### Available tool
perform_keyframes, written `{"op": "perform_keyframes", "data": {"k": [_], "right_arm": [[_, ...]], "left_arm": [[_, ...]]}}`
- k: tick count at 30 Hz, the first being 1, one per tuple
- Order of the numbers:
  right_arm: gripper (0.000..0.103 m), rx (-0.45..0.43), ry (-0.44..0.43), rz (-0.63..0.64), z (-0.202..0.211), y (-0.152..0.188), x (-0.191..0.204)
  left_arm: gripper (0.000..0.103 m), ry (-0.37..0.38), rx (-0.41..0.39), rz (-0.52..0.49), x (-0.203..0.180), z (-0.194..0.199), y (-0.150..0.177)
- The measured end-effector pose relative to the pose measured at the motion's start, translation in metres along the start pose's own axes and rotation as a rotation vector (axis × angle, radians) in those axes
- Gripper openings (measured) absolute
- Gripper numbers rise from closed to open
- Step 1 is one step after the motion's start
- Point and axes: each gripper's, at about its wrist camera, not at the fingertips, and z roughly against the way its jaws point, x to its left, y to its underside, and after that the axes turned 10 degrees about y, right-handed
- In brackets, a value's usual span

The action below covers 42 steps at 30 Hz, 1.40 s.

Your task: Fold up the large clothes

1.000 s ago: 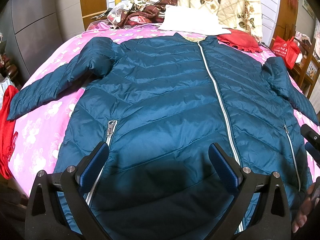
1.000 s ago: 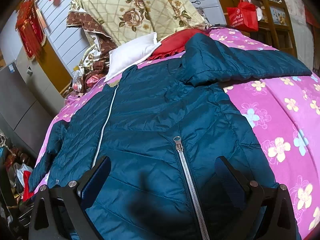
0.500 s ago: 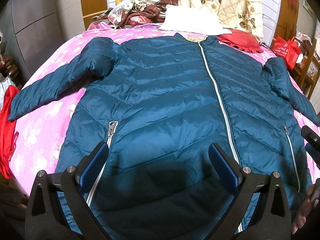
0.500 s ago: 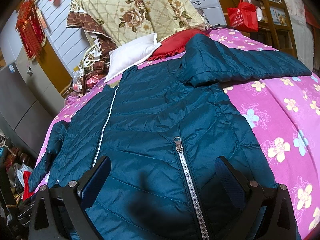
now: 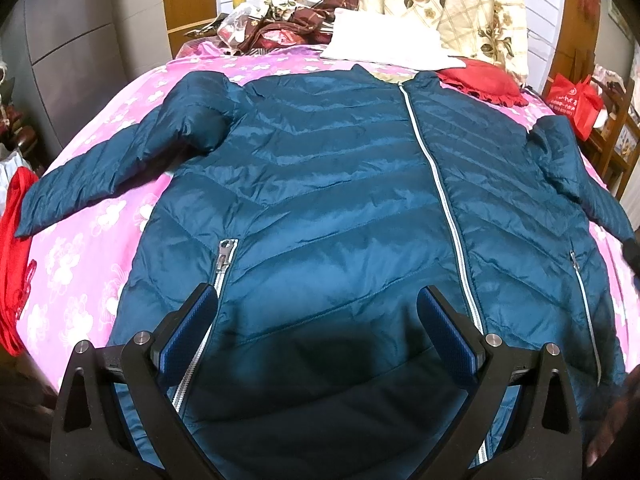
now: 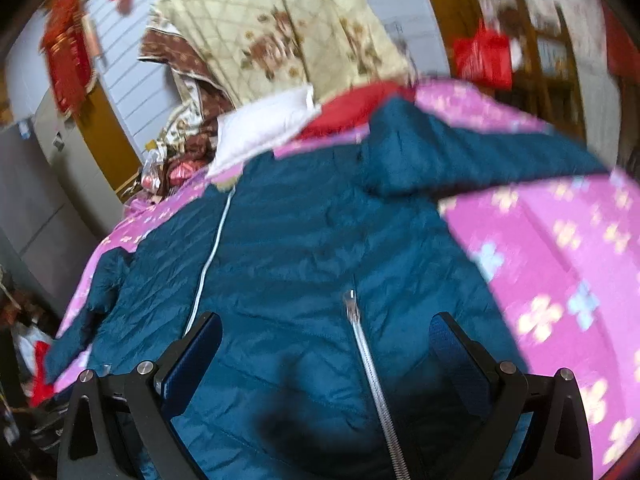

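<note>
— One garment only: a teal quilted jacket [image 5: 328, 208] lies front-up and zipped on the bed's pink flowered sheet [image 5: 80, 264], collar toward the top of the frame, hem at the bottom edge.

— And the sleeves?

— Both spread outward. In the left wrist view one sleeve runs to the middle left edge and the other to the right edge, each lying on the sheet.

— Where does it sit against the jaws?

— The left gripper [image 5: 316, 312] stands with its jaws wide apart over the lower front panel, nothing between them but the fabric below. A pocket zipper [image 5: 222, 258] runs just under its left finger, and the silver main zipper [image 5: 440, 196] passes just beside its right finger. I cannot tell whether the fingers touch the cloth.

— The other one?

— The right gripper [image 6: 326, 344] is likewise spread open, holding nothing. In its blurred view the second pocket zipper [image 6: 360, 336] runs up the lower middle of the frame between the jaws, nearer the right finger.

— What surrounds the jacket?

— At the top of the left wrist view, a white pillow [image 5: 384, 40] and a red ruffled cushion [image 5: 484, 82] lie just beyond the collar, with a rose-patterned quilt [image 5: 448, 0] behind. A red bag [image 5: 574, 100] sits at upper right, and red cloth [image 5: 14, 256] hangs at the far left edge.
</note>
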Motion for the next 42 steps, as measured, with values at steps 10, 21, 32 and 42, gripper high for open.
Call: {"op": "perform_keyframes", "data": {"k": [10,21,32,42], "right_arm": [[0.103,-0.072,-0.178,0.137,0.009,-0.005,0.033],[0.103,-0.13,-0.036,0.151,0.002,0.0,0.028],[0.103,-0.026,-0.055,0.162,-0.019,0.005,0.027],[0.103,0.029,-0.079,0.062,-0.025,0.005,0.011]], "left_arm": [[0.1,-0.003,-0.004,0.015,0.001,0.002,0.0],[0.1,-0.006,-0.002,0.009,0.001,0.003,0.0],[0.1,0.059,-0.238,0.092,0.073,0.045,-0.041],[0.1,-0.232,-0.1,0.393,0.294,0.023,-0.051]]}}
